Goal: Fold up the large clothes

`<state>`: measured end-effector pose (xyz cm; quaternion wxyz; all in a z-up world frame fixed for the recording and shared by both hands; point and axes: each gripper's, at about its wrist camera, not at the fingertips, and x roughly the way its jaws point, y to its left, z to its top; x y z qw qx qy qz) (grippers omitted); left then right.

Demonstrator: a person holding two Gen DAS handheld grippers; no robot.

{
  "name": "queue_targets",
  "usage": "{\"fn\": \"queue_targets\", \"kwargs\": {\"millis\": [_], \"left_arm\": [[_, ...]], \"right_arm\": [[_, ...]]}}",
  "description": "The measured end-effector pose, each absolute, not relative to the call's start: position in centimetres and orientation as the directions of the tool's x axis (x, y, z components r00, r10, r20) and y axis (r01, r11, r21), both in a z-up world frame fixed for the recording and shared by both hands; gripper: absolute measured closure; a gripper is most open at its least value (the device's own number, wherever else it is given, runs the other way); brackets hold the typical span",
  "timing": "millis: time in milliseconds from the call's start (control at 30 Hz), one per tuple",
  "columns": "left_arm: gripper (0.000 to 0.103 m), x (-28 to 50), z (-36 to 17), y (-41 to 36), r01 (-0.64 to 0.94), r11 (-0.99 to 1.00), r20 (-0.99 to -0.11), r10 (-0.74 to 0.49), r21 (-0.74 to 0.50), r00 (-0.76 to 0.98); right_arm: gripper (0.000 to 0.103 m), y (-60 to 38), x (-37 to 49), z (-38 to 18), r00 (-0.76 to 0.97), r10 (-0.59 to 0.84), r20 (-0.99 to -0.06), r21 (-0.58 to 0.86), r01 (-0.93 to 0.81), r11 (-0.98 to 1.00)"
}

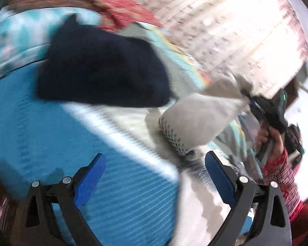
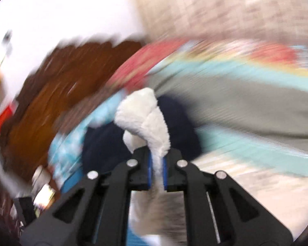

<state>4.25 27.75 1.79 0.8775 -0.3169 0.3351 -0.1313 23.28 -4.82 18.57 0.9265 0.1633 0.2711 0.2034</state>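
1. The right tool (image 2: 157, 172) was pressed together on a fold of the white fleece garment (image 2: 147, 114); its blue pads (image 2: 150, 172) pinched the cloth between them, and a plush tuft stood up beyond the tips.
2. The left tool (image 1: 154, 174) was spread wide and held nothing. Its blue pads (image 1: 92, 176) stood well apart above the blue bedsheet (image 1: 51, 135).
3. In the left wrist view, the white fleece garment (image 1: 203, 119) hung lifted, to the right of the folded navy garment (image 1: 100, 69) and nearer the camera. A patterned hem showed at its lower edge. The right tool (image 1: 246, 95) gripped its upper corner, with the person's hand (image 1: 271, 137) on the handle.
4. The navy garment lay flat on the bed, apart from the fleece. A grey cloth (image 1: 178, 65) lay just behind it.
5. Handling judgement: the fleece appeared soft, thick and limp. It drooped from the single pinch point, so it probably would not hold any shape unsupported.
6. The pile looked grippy, not slippery; slip at the pads seemed unlikely, though a thick bunch could work loose.
7. Recommended hold: the free tool should take the opposite corner or the hem edge, away from the navy garment, so the cloth could be spread taut.
8. Both views were motion-blurred; seams and sleeves could not be identified.
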Motion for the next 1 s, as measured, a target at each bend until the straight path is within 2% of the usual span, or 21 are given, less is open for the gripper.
{"fn": "queue_targets", "kwargs": {"millis": [100, 200, 367, 467, 500, 533, 567, 600, 633, 700, 800, 833, 867, 900, 933, 1000], "left_arm": [[0.008, 11.1, 2.7, 22.2, 0.084, 0.754, -0.506, -0.514, -0.652, 0.693], [0.008, 17.0, 2.6, 16.2, 0.143, 0.757, -0.538, -0.570, -0.637, 0.621], [0.008, 26.7, -2.0, 4.9, 0.171, 0.780, -0.680, -0.613, -0.602, 0.404], [0.008, 29.9, -6.5, 1.4, 0.111, 0.849, -0.796, -0.523, -0.516, 0.304], [0.008, 30.2, -7.4, 1.1, 0.099, 0.862, -0.811, -0.503, -0.498, 0.298], [0.014, 30.7, -8.5, 0.8, 0.080, 0.873, -0.823, -0.482, -0.482, 0.300], [0.025, 30.9, -9.1, 0.8, 0.065, 0.877, -0.823, -0.471, -0.476, 0.317], [0.055, 31.1, -9.2, 0.9, 0.051, 0.884, -0.821, -0.451, -0.464, 0.350], [0.079, 31.5, -9.1, 0.9, 0.059, 0.878, -0.807, -0.462, -0.476, 0.367], [0.081, 32.5, -7.5, 0.3, 0.118, 0.836, -0.741, -0.533, -0.536, 0.409], [0.082, 32.9, -3.5, -0.9, 0.225, 0.847, -0.666, -0.521, -0.483, 0.533], [0.082, 32.8, -2.6, -1.2, 0.249, 0.859, -0.652, -0.504, -0.448, 0.567], [0.082, 32.9, -2.1, -1.7, 0.262, 0.886, -0.653, -0.460, -0.383, 0.602], [0.082, 33.0, -2.5, -2.1, 0.252, 0.921, -0.684, -0.390, -0.298, 0.616], [0.080, 33.6, -3.1, -2.3, 0.232, 0.938, -0.718, -0.347, -0.259, 0.603], [0.078, 34.2, -5.7, -2.2, 0.186, 0.964, -0.813, -0.262, -0.192, 0.519]], "right_arm": [[0.096, -17.7, 21.5, 17.2, 0.846, 0.349, -0.404, 0.482, -0.128, 0.867], [0.095, -26.8, 17.9, 11.3, 0.854, 0.259, -0.452, 0.543, 0.032, 0.839], [0.095, -32.0, 12.1, -0.1, 0.809, 0.265, -0.525, 0.661, 0.191, 0.725], [0.095, -33.3, 9.9, -3.4, 0.801, 0.300, -0.519, 0.711, 0.209, 0.672], [0.095, -33.3, 9.7, -4.0, 0.798, 0.307, -0.518, 0.714, 0.206, 0.670], [0.095, -33.0, 9.3, -4.6, 0.795, 0.311, -0.521, 0.711, 0.202, 0.674], [0.095, -32.7, 9.1, -5.1, 0.787, 0.316, -0.529, 0.704, 0.199, 0.682], [0.095, -32.5, 8.9, -5.6, 0.780, 0.322, -0.537, 0.698, 0.196, 0.689], [0.095, -32.5, 8.9, -5.9, 0.777, 0.326, -0.538, 0.692, 0.186, 0.698], [0.095, -32.3, 8.7, -5.0, 0.817, 0.323, -0.478, 0.694, 0.126, 0.709], [0.095, -33.0, 7.9, -3.6, 0.877, 0.303, -0.373, 0.736, 0.081, 0.672], [0.095, -33.2, 7.9, -3.8, 0.878, 0.276, -0.390, 0.732, 0.114, 0.672], [0.092, -33.4, 8.2, -4.6, 0.855, 0.221, -0.469, 0.691, 0.200, 0.695], [0.084, -33.4, 8.5, -5.4, 0.822, 0.191, -0.537, 0.649, 0.257, 0.716], [0.071, -33.6, 8.5, -6.2, 0.790, 0.172, -0.588, 0.619, 0.304, 0.724], [0.051, -34.2, 7.6, -7.4, 0.770, 0.170, -0.615, 0.634, 0.354, 0.688]]}}
